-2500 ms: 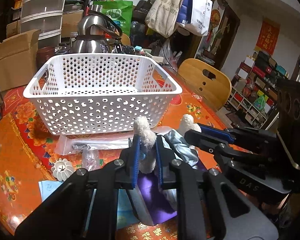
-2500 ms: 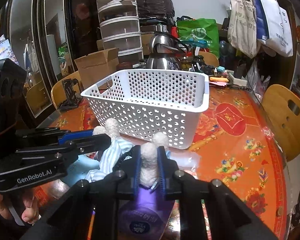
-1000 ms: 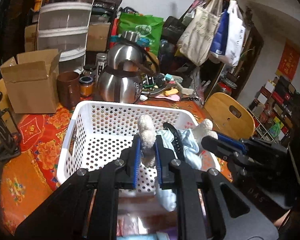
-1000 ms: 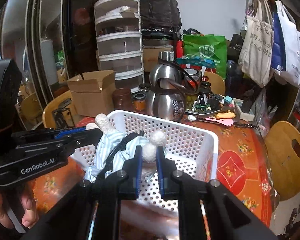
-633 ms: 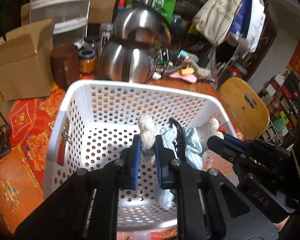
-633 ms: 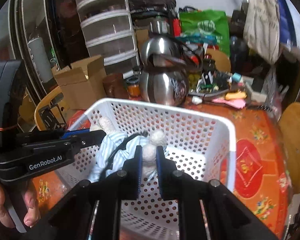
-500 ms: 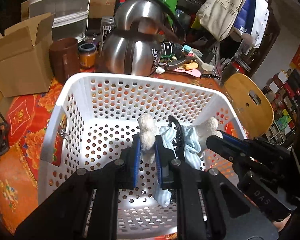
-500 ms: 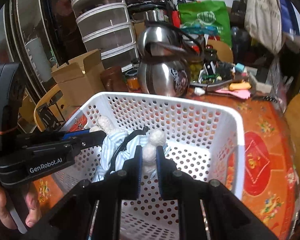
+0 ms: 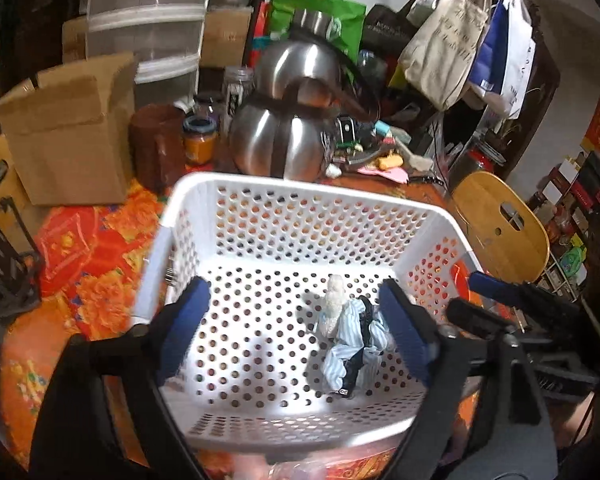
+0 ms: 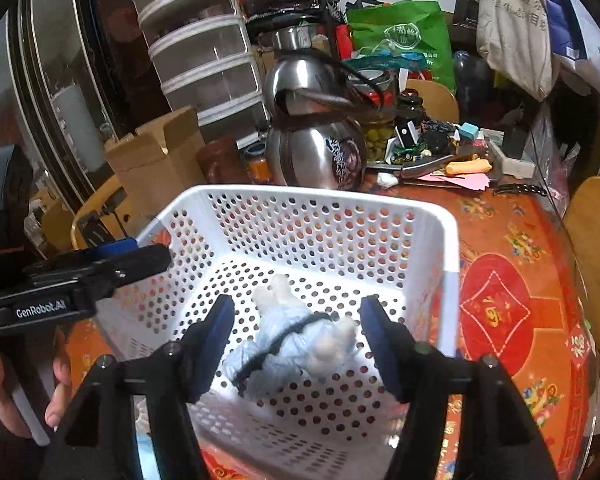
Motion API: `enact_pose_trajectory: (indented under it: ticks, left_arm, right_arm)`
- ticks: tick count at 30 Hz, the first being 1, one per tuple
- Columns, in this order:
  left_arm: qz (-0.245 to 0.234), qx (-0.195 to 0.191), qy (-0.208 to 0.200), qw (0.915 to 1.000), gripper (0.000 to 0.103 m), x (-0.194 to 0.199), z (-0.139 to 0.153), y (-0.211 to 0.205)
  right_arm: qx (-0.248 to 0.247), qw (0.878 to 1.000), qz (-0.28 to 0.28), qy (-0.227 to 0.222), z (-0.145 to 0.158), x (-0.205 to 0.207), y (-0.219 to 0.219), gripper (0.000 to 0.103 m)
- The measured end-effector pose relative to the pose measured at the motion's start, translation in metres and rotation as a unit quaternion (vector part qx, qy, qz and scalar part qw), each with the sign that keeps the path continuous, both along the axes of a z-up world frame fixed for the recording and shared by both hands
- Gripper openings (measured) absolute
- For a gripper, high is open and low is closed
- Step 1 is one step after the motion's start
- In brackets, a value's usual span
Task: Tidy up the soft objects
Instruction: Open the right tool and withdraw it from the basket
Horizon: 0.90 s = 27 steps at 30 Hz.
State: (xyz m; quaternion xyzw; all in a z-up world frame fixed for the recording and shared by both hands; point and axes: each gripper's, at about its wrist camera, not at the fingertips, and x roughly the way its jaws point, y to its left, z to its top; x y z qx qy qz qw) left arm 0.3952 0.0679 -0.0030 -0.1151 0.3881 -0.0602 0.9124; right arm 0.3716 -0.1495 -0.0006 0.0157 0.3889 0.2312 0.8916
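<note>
A soft toy (image 9: 350, 336) in pale blue striped clothes with a black strap lies on the floor of the white perforated basket (image 9: 300, 196). It also shows in the right wrist view (image 10: 296, 340), lying inside the basket (image 10: 452, 248). My left gripper (image 9: 296, 320) is open and empty above the basket's near side. My right gripper (image 10: 298, 340) is open and empty, its jaws spread either side of the toy from above. The left gripper's finger also shows in the right wrist view (image 10: 100, 268).
The basket stands on an orange flowered tablecloth (image 10: 512, 280). Behind it are two steel kettles (image 9: 284, 152), a cardboard box (image 9: 68, 132), a brown canister (image 9: 158, 146), jars and clutter. A wooden chair (image 9: 504, 224) stands at the right.
Both grippers held the toy over the basket half a second ago. Both have opened, and the toy has dropped to the basket floor.
</note>
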Motion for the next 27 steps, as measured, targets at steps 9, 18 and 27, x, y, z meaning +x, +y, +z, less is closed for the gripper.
enact_pose_trajectory:
  ticks: [9, 18, 27]
  left_arm:
    - [-0.003, 0.015, -0.018, 0.9997, 0.096, -0.040, 0.017, 0.011]
    - [-0.007, 0.020, -0.026, 0.9994, 0.096, -0.115, 0.017, 0.016]
    - [0.004, 0.021, -0.034, 0.9992, 0.096, -0.203, -0.007, 0.032]
  right_arm:
    - [-0.006, 1.000, -0.011, -0.021, 0.018, -0.035, -0.020, 0.079]
    - [-0.006, 0.999, -0.021, -0.046, 0.019, -0.102, -0.040, 0.079]
    - [-0.012, 0.999, -0.042, -0.025, -0.027, -0.175, -0.063, 0.079]
